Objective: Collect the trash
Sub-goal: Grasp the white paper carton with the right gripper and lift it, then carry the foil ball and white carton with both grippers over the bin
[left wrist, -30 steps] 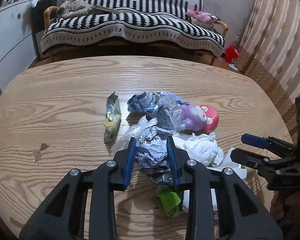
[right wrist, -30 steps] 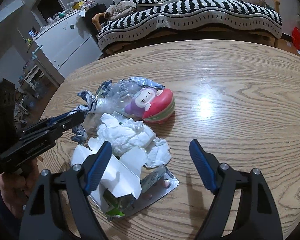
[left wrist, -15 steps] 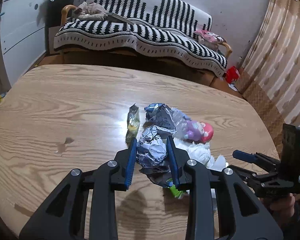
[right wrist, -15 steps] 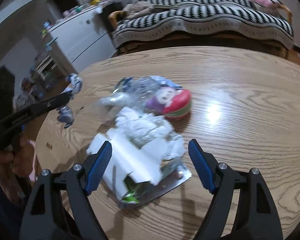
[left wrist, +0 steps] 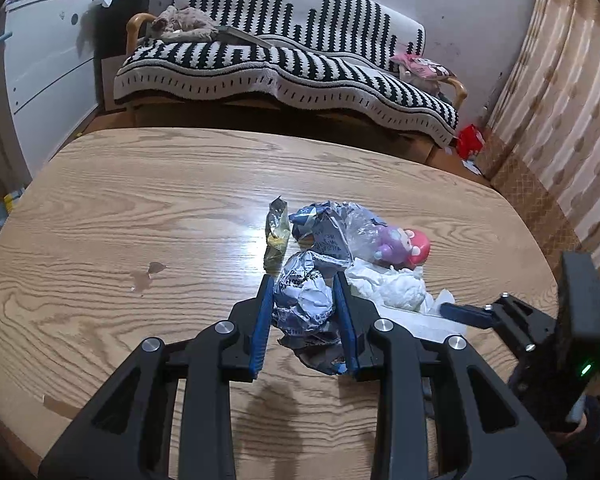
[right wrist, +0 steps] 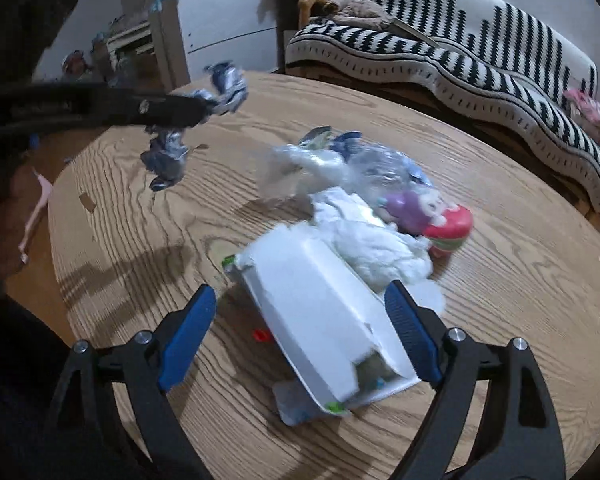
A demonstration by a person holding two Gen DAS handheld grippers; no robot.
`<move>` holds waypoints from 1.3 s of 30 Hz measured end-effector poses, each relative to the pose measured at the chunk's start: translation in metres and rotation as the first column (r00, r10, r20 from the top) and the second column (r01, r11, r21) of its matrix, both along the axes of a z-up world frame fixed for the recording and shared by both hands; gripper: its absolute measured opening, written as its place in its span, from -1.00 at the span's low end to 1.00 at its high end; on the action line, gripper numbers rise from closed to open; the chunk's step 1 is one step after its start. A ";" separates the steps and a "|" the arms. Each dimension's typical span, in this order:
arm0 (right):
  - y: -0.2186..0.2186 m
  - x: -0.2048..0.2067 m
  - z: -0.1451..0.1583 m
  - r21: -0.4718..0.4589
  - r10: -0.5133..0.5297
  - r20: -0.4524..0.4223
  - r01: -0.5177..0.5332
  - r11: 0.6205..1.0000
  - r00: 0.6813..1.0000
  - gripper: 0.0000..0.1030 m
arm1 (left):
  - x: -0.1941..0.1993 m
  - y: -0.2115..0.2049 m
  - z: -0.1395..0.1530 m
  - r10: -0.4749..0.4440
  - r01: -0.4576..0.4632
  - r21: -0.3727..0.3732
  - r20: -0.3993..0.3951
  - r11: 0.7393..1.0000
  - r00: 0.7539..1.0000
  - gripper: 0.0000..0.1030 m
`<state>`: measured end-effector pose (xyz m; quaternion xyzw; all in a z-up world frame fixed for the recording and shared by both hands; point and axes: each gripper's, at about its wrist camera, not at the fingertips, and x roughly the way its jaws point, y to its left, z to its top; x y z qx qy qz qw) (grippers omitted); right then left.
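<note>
My left gripper (left wrist: 303, 292) is shut on a crumpled silver-blue wrapper (left wrist: 305, 300) and holds it above the wooden table (left wrist: 140, 208); the right wrist view shows it lifted at the left (right wrist: 224, 88). My right gripper (right wrist: 300, 312) is open, its fingers on either side of a white carton (right wrist: 320, 320) lying on the table. Behind the carton lie white crumpled tissue (right wrist: 372, 244), a clear-and-blue plastic bag (right wrist: 340, 160) and a green-yellow wrapper (left wrist: 278, 236).
A pink and purple toy (right wrist: 432, 216) sits next to the trash pile. A flat foil blister pack (right wrist: 296, 404) lies under the carton. A sofa with a black-and-white striped cover (left wrist: 284, 60) stands behind the table, a white cabinet (left wrist: 40, 60) to the left.
My left gripper has risen and pulled back with the wrapper, clear of the pile. My right gripper has moved forward and left, so the white carton now sits between its open fingers.
</note>
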<state>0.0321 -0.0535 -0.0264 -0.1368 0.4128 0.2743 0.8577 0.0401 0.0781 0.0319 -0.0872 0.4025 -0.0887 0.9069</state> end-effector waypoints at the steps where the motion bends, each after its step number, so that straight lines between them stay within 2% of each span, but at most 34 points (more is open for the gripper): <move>1: 0.007 0.000 -0.002 -0.019 0.008 0.007 -0.008 1.000 1.000 0.62 | 0.000 0.000 0.001 0.000 0.000 -0.001 0.002 1.000 1.000 -0.43; 4: 0.019 0.002 -0.008 -0.066 0.008 0.019 -0.006 0.998 1.000 0.45 | 0.000 0.001 0.002 0.005 -0.005 0.003 0.002 1.000 1.000 -0.43; 6: 0.021 0.005 -0.012 -0.084 0.009 0.012 -0.008 0.996 1.000 0.12 | 0.000 0.002 0.001 0.008 -0.008 0.003 -0.003 1.000 1.000 -0.43; 9: 0.017 0.006 -0.010 -0.055 0.008 0.010 -0.007 0.998 1.000 -0.23 | 0.000 0.002 0.000 0.012 -0.012 0.003 -0.006 1.000 1.000 -0.43; 10: 0.014 0.005 -0.006 -0.028 0.007 0.005 -0.006 1.000 1.000 -0.25 | 0.000 0.002 0.000 0.014 -0.014 0.003 -0.005 1.000 1.000 -0.43; 15: -0.014 0.006 0.021 0.131 -0.042 0.011 0.040 0.991 0.999 -0.30 | 0.001 -0.004 0.002 0.014 -0.014 -0.006 0.001 1.000 1.000 -0.43; 18: -0.038 0.008 0.036 0.211 -0.092 0.005 0.089 0.973 0.996 -0.30 | 0.004 -0.015 0.001 -0.006 0.006 -0.004 0.000 1.000 1.000 -0.43; 22: -0.079 0.016 0.045 0.322 -0.167 -0.046 0.172 0.931 0.985 -0.30 | 0.006 -0.038 0.001 -0.051 0.051 0.013 0.008 0.999 0.999 -0.43; 26: -0.126 0.014 0.050 0.392 -0.236 -0.098 0.256 0.884 0.967 -0.30 | 0.007 -0.068 0.001 -0.109 0.109 0.015 0.027 0.994 0.994 -0.43; 30: -0.175 0.002 0.051 0.410 -0.315 -0.116 0.334 0.849 0.942 -0.30 | 0.010 -0.114 0.000 -0.194 0.194 0.018 0.030 0.981 0.980 -0.43; 34: -0.239 -0.022 0.051 0.404 -0.426 -0.123 0.438 0.803 0.896 -0.30 | 0.010 -0.170 -0.001 -0.291 0.290 0.019 0.029 0.957 0.956 -0.43; 36: -0.274 -0.038 0.050 0.385 -0.495 -0.118 0.500 0.776 0.861 -0.30 | 0.006 -0.204 -0.003 -0.353 0.352 0.032 0.031 0.935 0.935 -0.43; 39: -0.325 -0.063 0.046 0.357 -0.587 -0.108 0.582 0.730 0.802 -0.30 | -0.008 -0.261 -0.006 -0.456 0.454 0.054 0.035 0.889 0.889 -0.43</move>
